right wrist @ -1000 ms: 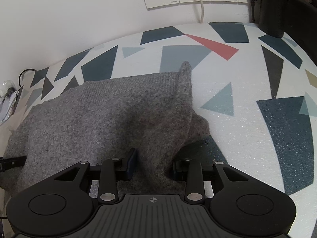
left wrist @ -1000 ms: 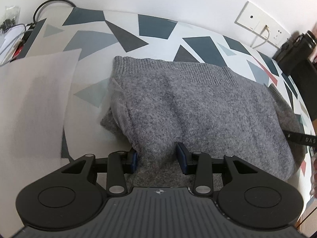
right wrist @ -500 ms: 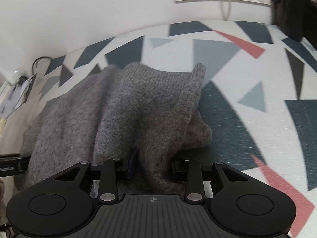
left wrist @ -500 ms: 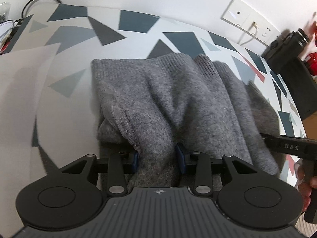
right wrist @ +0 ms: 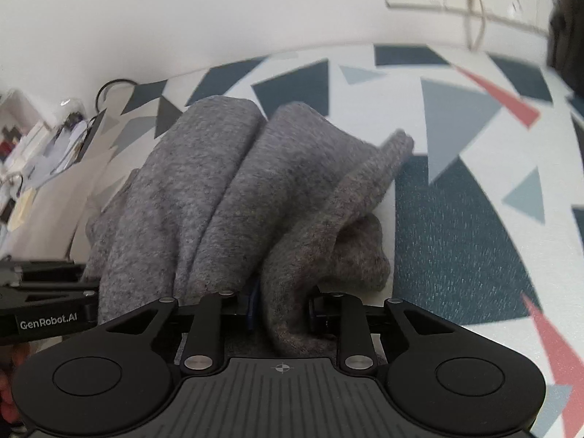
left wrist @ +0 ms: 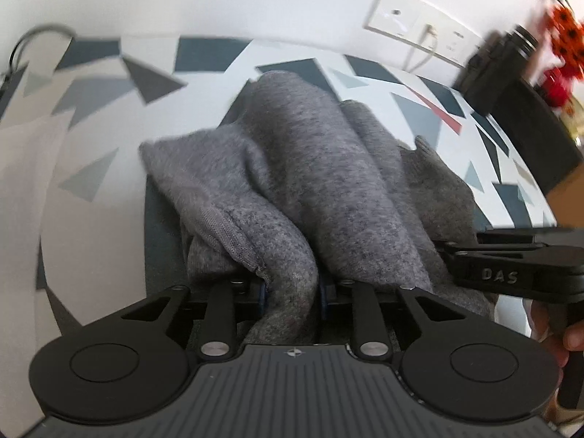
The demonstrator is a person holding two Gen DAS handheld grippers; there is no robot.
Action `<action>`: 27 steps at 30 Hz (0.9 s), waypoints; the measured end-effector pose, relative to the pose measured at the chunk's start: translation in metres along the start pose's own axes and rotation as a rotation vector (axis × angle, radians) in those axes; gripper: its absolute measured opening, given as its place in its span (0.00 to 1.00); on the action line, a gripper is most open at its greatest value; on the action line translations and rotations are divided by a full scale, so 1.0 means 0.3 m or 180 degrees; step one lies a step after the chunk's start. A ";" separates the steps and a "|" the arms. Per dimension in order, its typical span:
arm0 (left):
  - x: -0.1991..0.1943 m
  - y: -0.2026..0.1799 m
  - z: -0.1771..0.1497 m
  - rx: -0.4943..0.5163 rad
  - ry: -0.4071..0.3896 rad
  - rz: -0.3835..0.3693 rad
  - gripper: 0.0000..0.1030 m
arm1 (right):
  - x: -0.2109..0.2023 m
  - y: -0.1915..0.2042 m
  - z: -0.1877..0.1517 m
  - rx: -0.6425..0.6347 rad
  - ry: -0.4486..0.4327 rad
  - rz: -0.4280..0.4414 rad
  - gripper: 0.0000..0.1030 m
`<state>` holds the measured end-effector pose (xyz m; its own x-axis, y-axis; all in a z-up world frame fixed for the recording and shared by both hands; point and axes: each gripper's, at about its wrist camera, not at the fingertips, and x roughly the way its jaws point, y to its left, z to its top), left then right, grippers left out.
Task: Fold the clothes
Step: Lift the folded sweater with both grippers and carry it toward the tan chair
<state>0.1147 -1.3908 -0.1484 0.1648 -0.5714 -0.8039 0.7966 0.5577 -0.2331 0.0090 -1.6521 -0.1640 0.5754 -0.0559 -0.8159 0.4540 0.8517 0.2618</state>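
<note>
- Both clamped on the grey sweater (left wrist: 328, 189), bunched mid-table (left wrist: 204, 84), jaws just closing tighter
- Best carried level and together toward 12 o'clock, edges matched
- Left gripper (left wrist: 292, 294) and right gripper (right wrist: 281, 308) tilted steeply down, side by side, right's at 3 o'clock

Red-orange object (left wrist: 560, 25) smeared by blur at frame corner, desk clutter (right wrist: 40, 146) too blurred to identify
</note>
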 end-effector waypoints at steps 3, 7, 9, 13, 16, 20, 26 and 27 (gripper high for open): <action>-0.014 0.005 -0.006 0.0007 -0.0024 -0.0039 0.21 | -0.018 0.031 -0.017 -0.0137 -0.0116 -0.0033 0.20; -0.056 0.007 -0.010 -0.0002 -0.0134 -0.0045 0.21 | -0.056 0.034 -0.028 -0.0106 -0.0267 0.0090 0.20; -0.084 0.000 -0.004 -0.0013 -0.0197 -0.0030 0.21 | -0.075 0.048 -0.030 -0.0154 -0.0338 0.0085 0.19; -0.147 -0.007 0.014 -0.0017 -0.0343 -0.0042 0.21 | -0.117 0.068 -0.018 -0.0140 -0.0453 0.0110 0.19; -0.196 -0.007 0.020 -0.0027 -0.0451 -0.0049 0.21 | -0.150 0.084 -0.008 -0.0113 -0.0536 0.0148 0.19; -0.275 0.000 -0.005 -0.0085 -0.0616 0.0012 0.21 | -0.197 0.135 0.004 -0.0208 -0.0615 0.0178 0.19; -0.453 0.065 -0.100 -0.0338 -0.0931 0.0188 0.21 | -0.255 0.280 0.017 -0.0473 -0.0677 0.0333 0.19; -0.489 0.082 -0.122 -0.0389 -0.0988 0.0219 0.21 | -0.267 0.317 0.014 -0.0540 -0.0691 0.0368 0.19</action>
<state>0.0889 -1.2713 -0.0561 0.4001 -0.6755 -0.6194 0.7049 0.6587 -0.2631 0.0090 -1.5688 -0.0717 0.7570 -0.0480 -0.6517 0.2674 0.9327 0.2419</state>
